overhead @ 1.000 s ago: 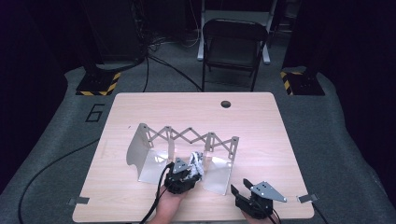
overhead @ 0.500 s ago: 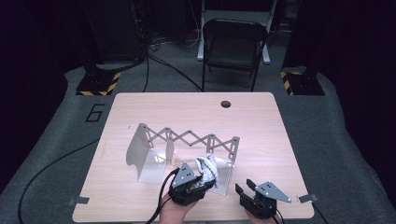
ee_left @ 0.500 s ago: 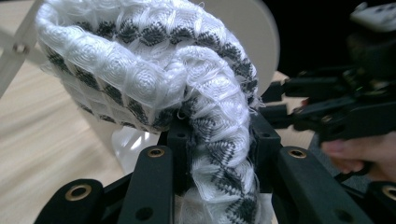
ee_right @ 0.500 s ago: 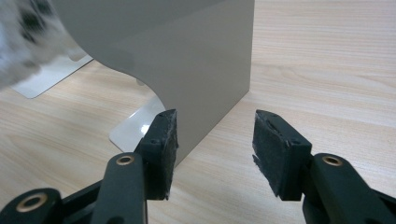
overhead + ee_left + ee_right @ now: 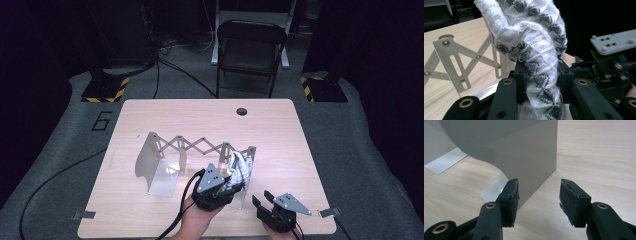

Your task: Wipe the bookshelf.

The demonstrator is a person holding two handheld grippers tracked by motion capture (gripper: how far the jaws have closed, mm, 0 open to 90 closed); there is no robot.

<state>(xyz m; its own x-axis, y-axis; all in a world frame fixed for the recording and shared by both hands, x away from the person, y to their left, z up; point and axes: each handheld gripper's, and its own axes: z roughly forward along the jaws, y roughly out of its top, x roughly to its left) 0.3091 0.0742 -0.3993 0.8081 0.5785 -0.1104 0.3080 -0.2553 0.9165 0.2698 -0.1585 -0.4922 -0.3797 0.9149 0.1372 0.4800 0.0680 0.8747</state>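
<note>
Left gripper clamped on the rolled cloth – lower centre of the high view, beside the metal rack. Soft, light, floppy; grip mid-roll. Right gripper jaws part open, probably straddling the rack's edge – holding nothing.

The left gripper is lifted off the table with its jaws squeezed on a cloth, while the right gripper sits low, its jaws just closed a little, nothing between them.
</note>
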